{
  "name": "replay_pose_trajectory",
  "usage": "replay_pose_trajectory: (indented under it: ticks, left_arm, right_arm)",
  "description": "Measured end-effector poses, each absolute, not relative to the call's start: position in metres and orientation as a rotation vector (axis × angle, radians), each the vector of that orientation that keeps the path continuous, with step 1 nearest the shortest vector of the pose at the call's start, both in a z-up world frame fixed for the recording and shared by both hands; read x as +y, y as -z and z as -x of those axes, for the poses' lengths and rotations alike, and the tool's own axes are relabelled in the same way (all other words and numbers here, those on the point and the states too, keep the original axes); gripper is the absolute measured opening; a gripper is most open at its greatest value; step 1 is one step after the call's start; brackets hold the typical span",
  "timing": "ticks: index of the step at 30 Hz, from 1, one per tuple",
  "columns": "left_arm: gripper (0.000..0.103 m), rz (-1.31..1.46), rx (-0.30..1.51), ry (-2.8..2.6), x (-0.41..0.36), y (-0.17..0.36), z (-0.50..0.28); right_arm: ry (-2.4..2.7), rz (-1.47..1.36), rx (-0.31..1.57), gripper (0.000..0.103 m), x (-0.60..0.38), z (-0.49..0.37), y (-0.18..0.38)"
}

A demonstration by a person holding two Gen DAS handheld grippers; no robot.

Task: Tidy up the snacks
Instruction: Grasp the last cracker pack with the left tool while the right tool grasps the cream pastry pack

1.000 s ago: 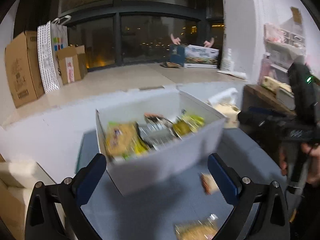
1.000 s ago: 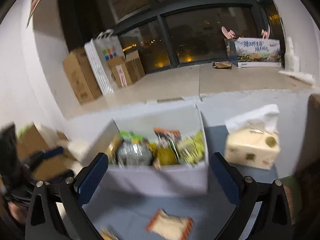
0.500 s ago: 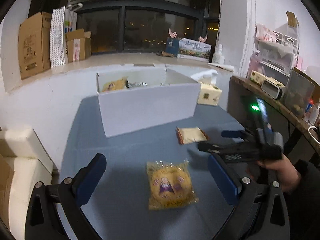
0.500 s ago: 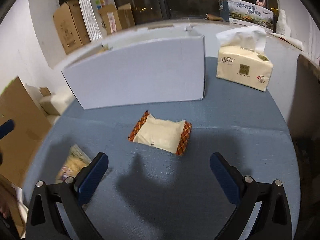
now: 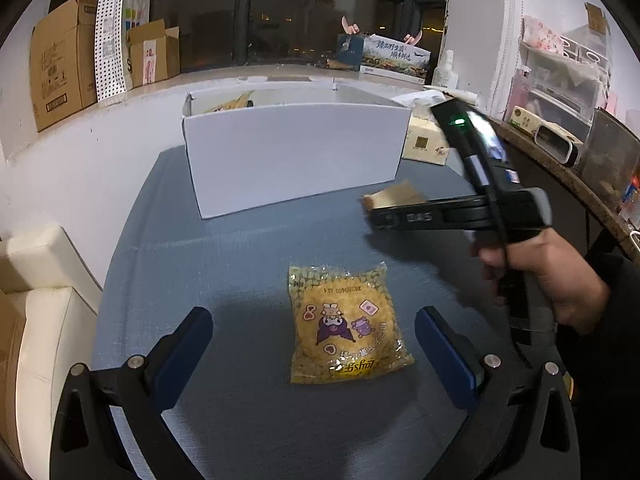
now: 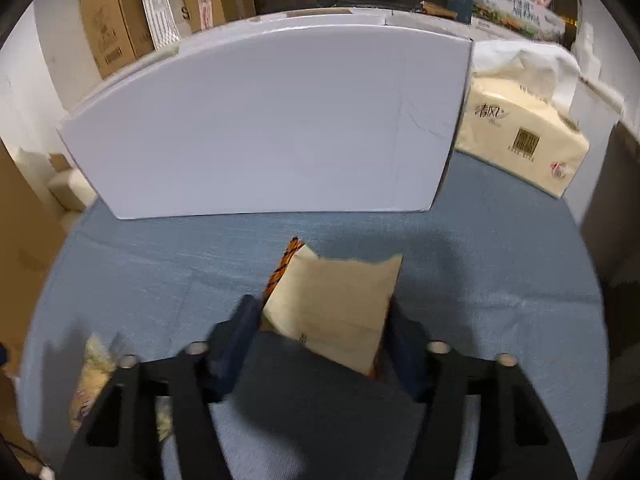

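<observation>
Two snacks left on desk [image 5: 240, 264], rest in white box [image 5: 292, 152].
R gripper [image 6: 320, 332] fingers have just been closing round beige packet [image 6: 336, 300]; L gripper [image 5: 316, 344] fingers spread over yellow packet [image 5: 344, 324].

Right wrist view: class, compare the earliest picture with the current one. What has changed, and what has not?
The right tongs have come down from over the white box to the cream snack packet, and their jaws have just been closing around it. The left tongs dropped towards the yellow snack bag, still open. Box and tissue pack stayed put.
</observation>
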State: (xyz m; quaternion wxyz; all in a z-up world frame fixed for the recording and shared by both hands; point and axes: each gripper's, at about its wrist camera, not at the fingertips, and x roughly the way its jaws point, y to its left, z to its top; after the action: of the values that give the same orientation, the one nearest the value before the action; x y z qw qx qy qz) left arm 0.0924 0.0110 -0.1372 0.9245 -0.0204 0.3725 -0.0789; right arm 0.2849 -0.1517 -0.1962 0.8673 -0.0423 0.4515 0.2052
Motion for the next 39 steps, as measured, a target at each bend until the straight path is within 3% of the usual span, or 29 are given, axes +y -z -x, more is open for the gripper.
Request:
replay_pose_trajectory:
  ticks: [1, 2, 10, 15, 16, 24, 25, 27, 28, 29, 31, 32, 33, 39]
  left_arm:
    - [0.103, 0.038, 0.770, 0.164, 0.010, 0.139, -0.093]
    - [0.103, 0.035, 0.776, 0.169, 0.009, 0.141, -0.095]
    - [0.103, 0.083, 0.843, 0.207, 0.002, 0.157, -0.113]
    - [0.103, 0.087, 0.888, 0.191, -0.003, 0.168, -0.127]
    - [0.103, 0.086, 0.901, 0.185, -0.005, 0.171, -0.131]
    - [0.103, 0.055, 0.933, 0.169, -0.013, 0.184, -0.141]
    - [0.103, 0.049, 0.930, 0.167, -0.014, 0.184, -0.143]
    - [0.103, 0.033, 0.927, 0.164, -0.016, 0.185, -0.147]
    - [0.103, 0.025, 0.926, 0.164, -0.018, 0.186, -0.150]
    - [0.103, 0.018, 0.924, 0.166, -0.019, 0.187, -0.151]
    - [0.103, 0.008, 0.921, 0.168, -0.019, 0.188, -0.152]
    - [0.097, 0.007, 0.918, 0.170, -0.020, 0.188, -0.153]
    - [0.076, -0.001, 0.905, 0.170, -0.021, 0.186, -0.153]
    - [0.075, 0.069, 0.855, 0.208, -0.007, 0.173, -0.145]
  right_arm:
    - [-0.438, 0.074, 0.947, 0.022, -0.156, -0.283, 0.196]
    - [-0.416, 0.088, 0.943, 0.019, -0.159, -0.280, 0.195]
    - [-0.451, 0.055, 0.842, 0.018, -0.184, -0.247, 0.170]
    - [-0.498, 0.029, 0.772, 0.011, -0.197, -0.218, 0.148]
    - [-0.507, 0.031, 0.766, 0.004, -0.195, -0.213, 0.146]
    - [-0.526, 0.083, 0.783, 0.004, -0.192, -0.204, 0.154]
    - [-0.544, 0.074, 0.795, 0.011, -0.191, -0.205, 0.157]
    - [-0.566, 0.074, 0.809, 0.049, -0.187, -0.206, 0.162]
    - [-0.560, 0.082, 0.803, 0.077, -0.185, -0.206, 0.164]
    - [-0.561, 0.085, 0.799, 0.082, -0.184, -0.205, 0.166]
    - [-0.575, 0.068, 0.790, 0.082, -0.185, -0.202, 0.166]
    - [-0.564, 0.073, 0.787, 0.082, -0.186, -0.203, 0.166]
    - [-0.558, 0.079, 0.786, 0.082, -0.186, -0.203, 0.166]
    - [-0.540, 0.106, 0.804, 0.085, -0.186, -0.218, 0.170]
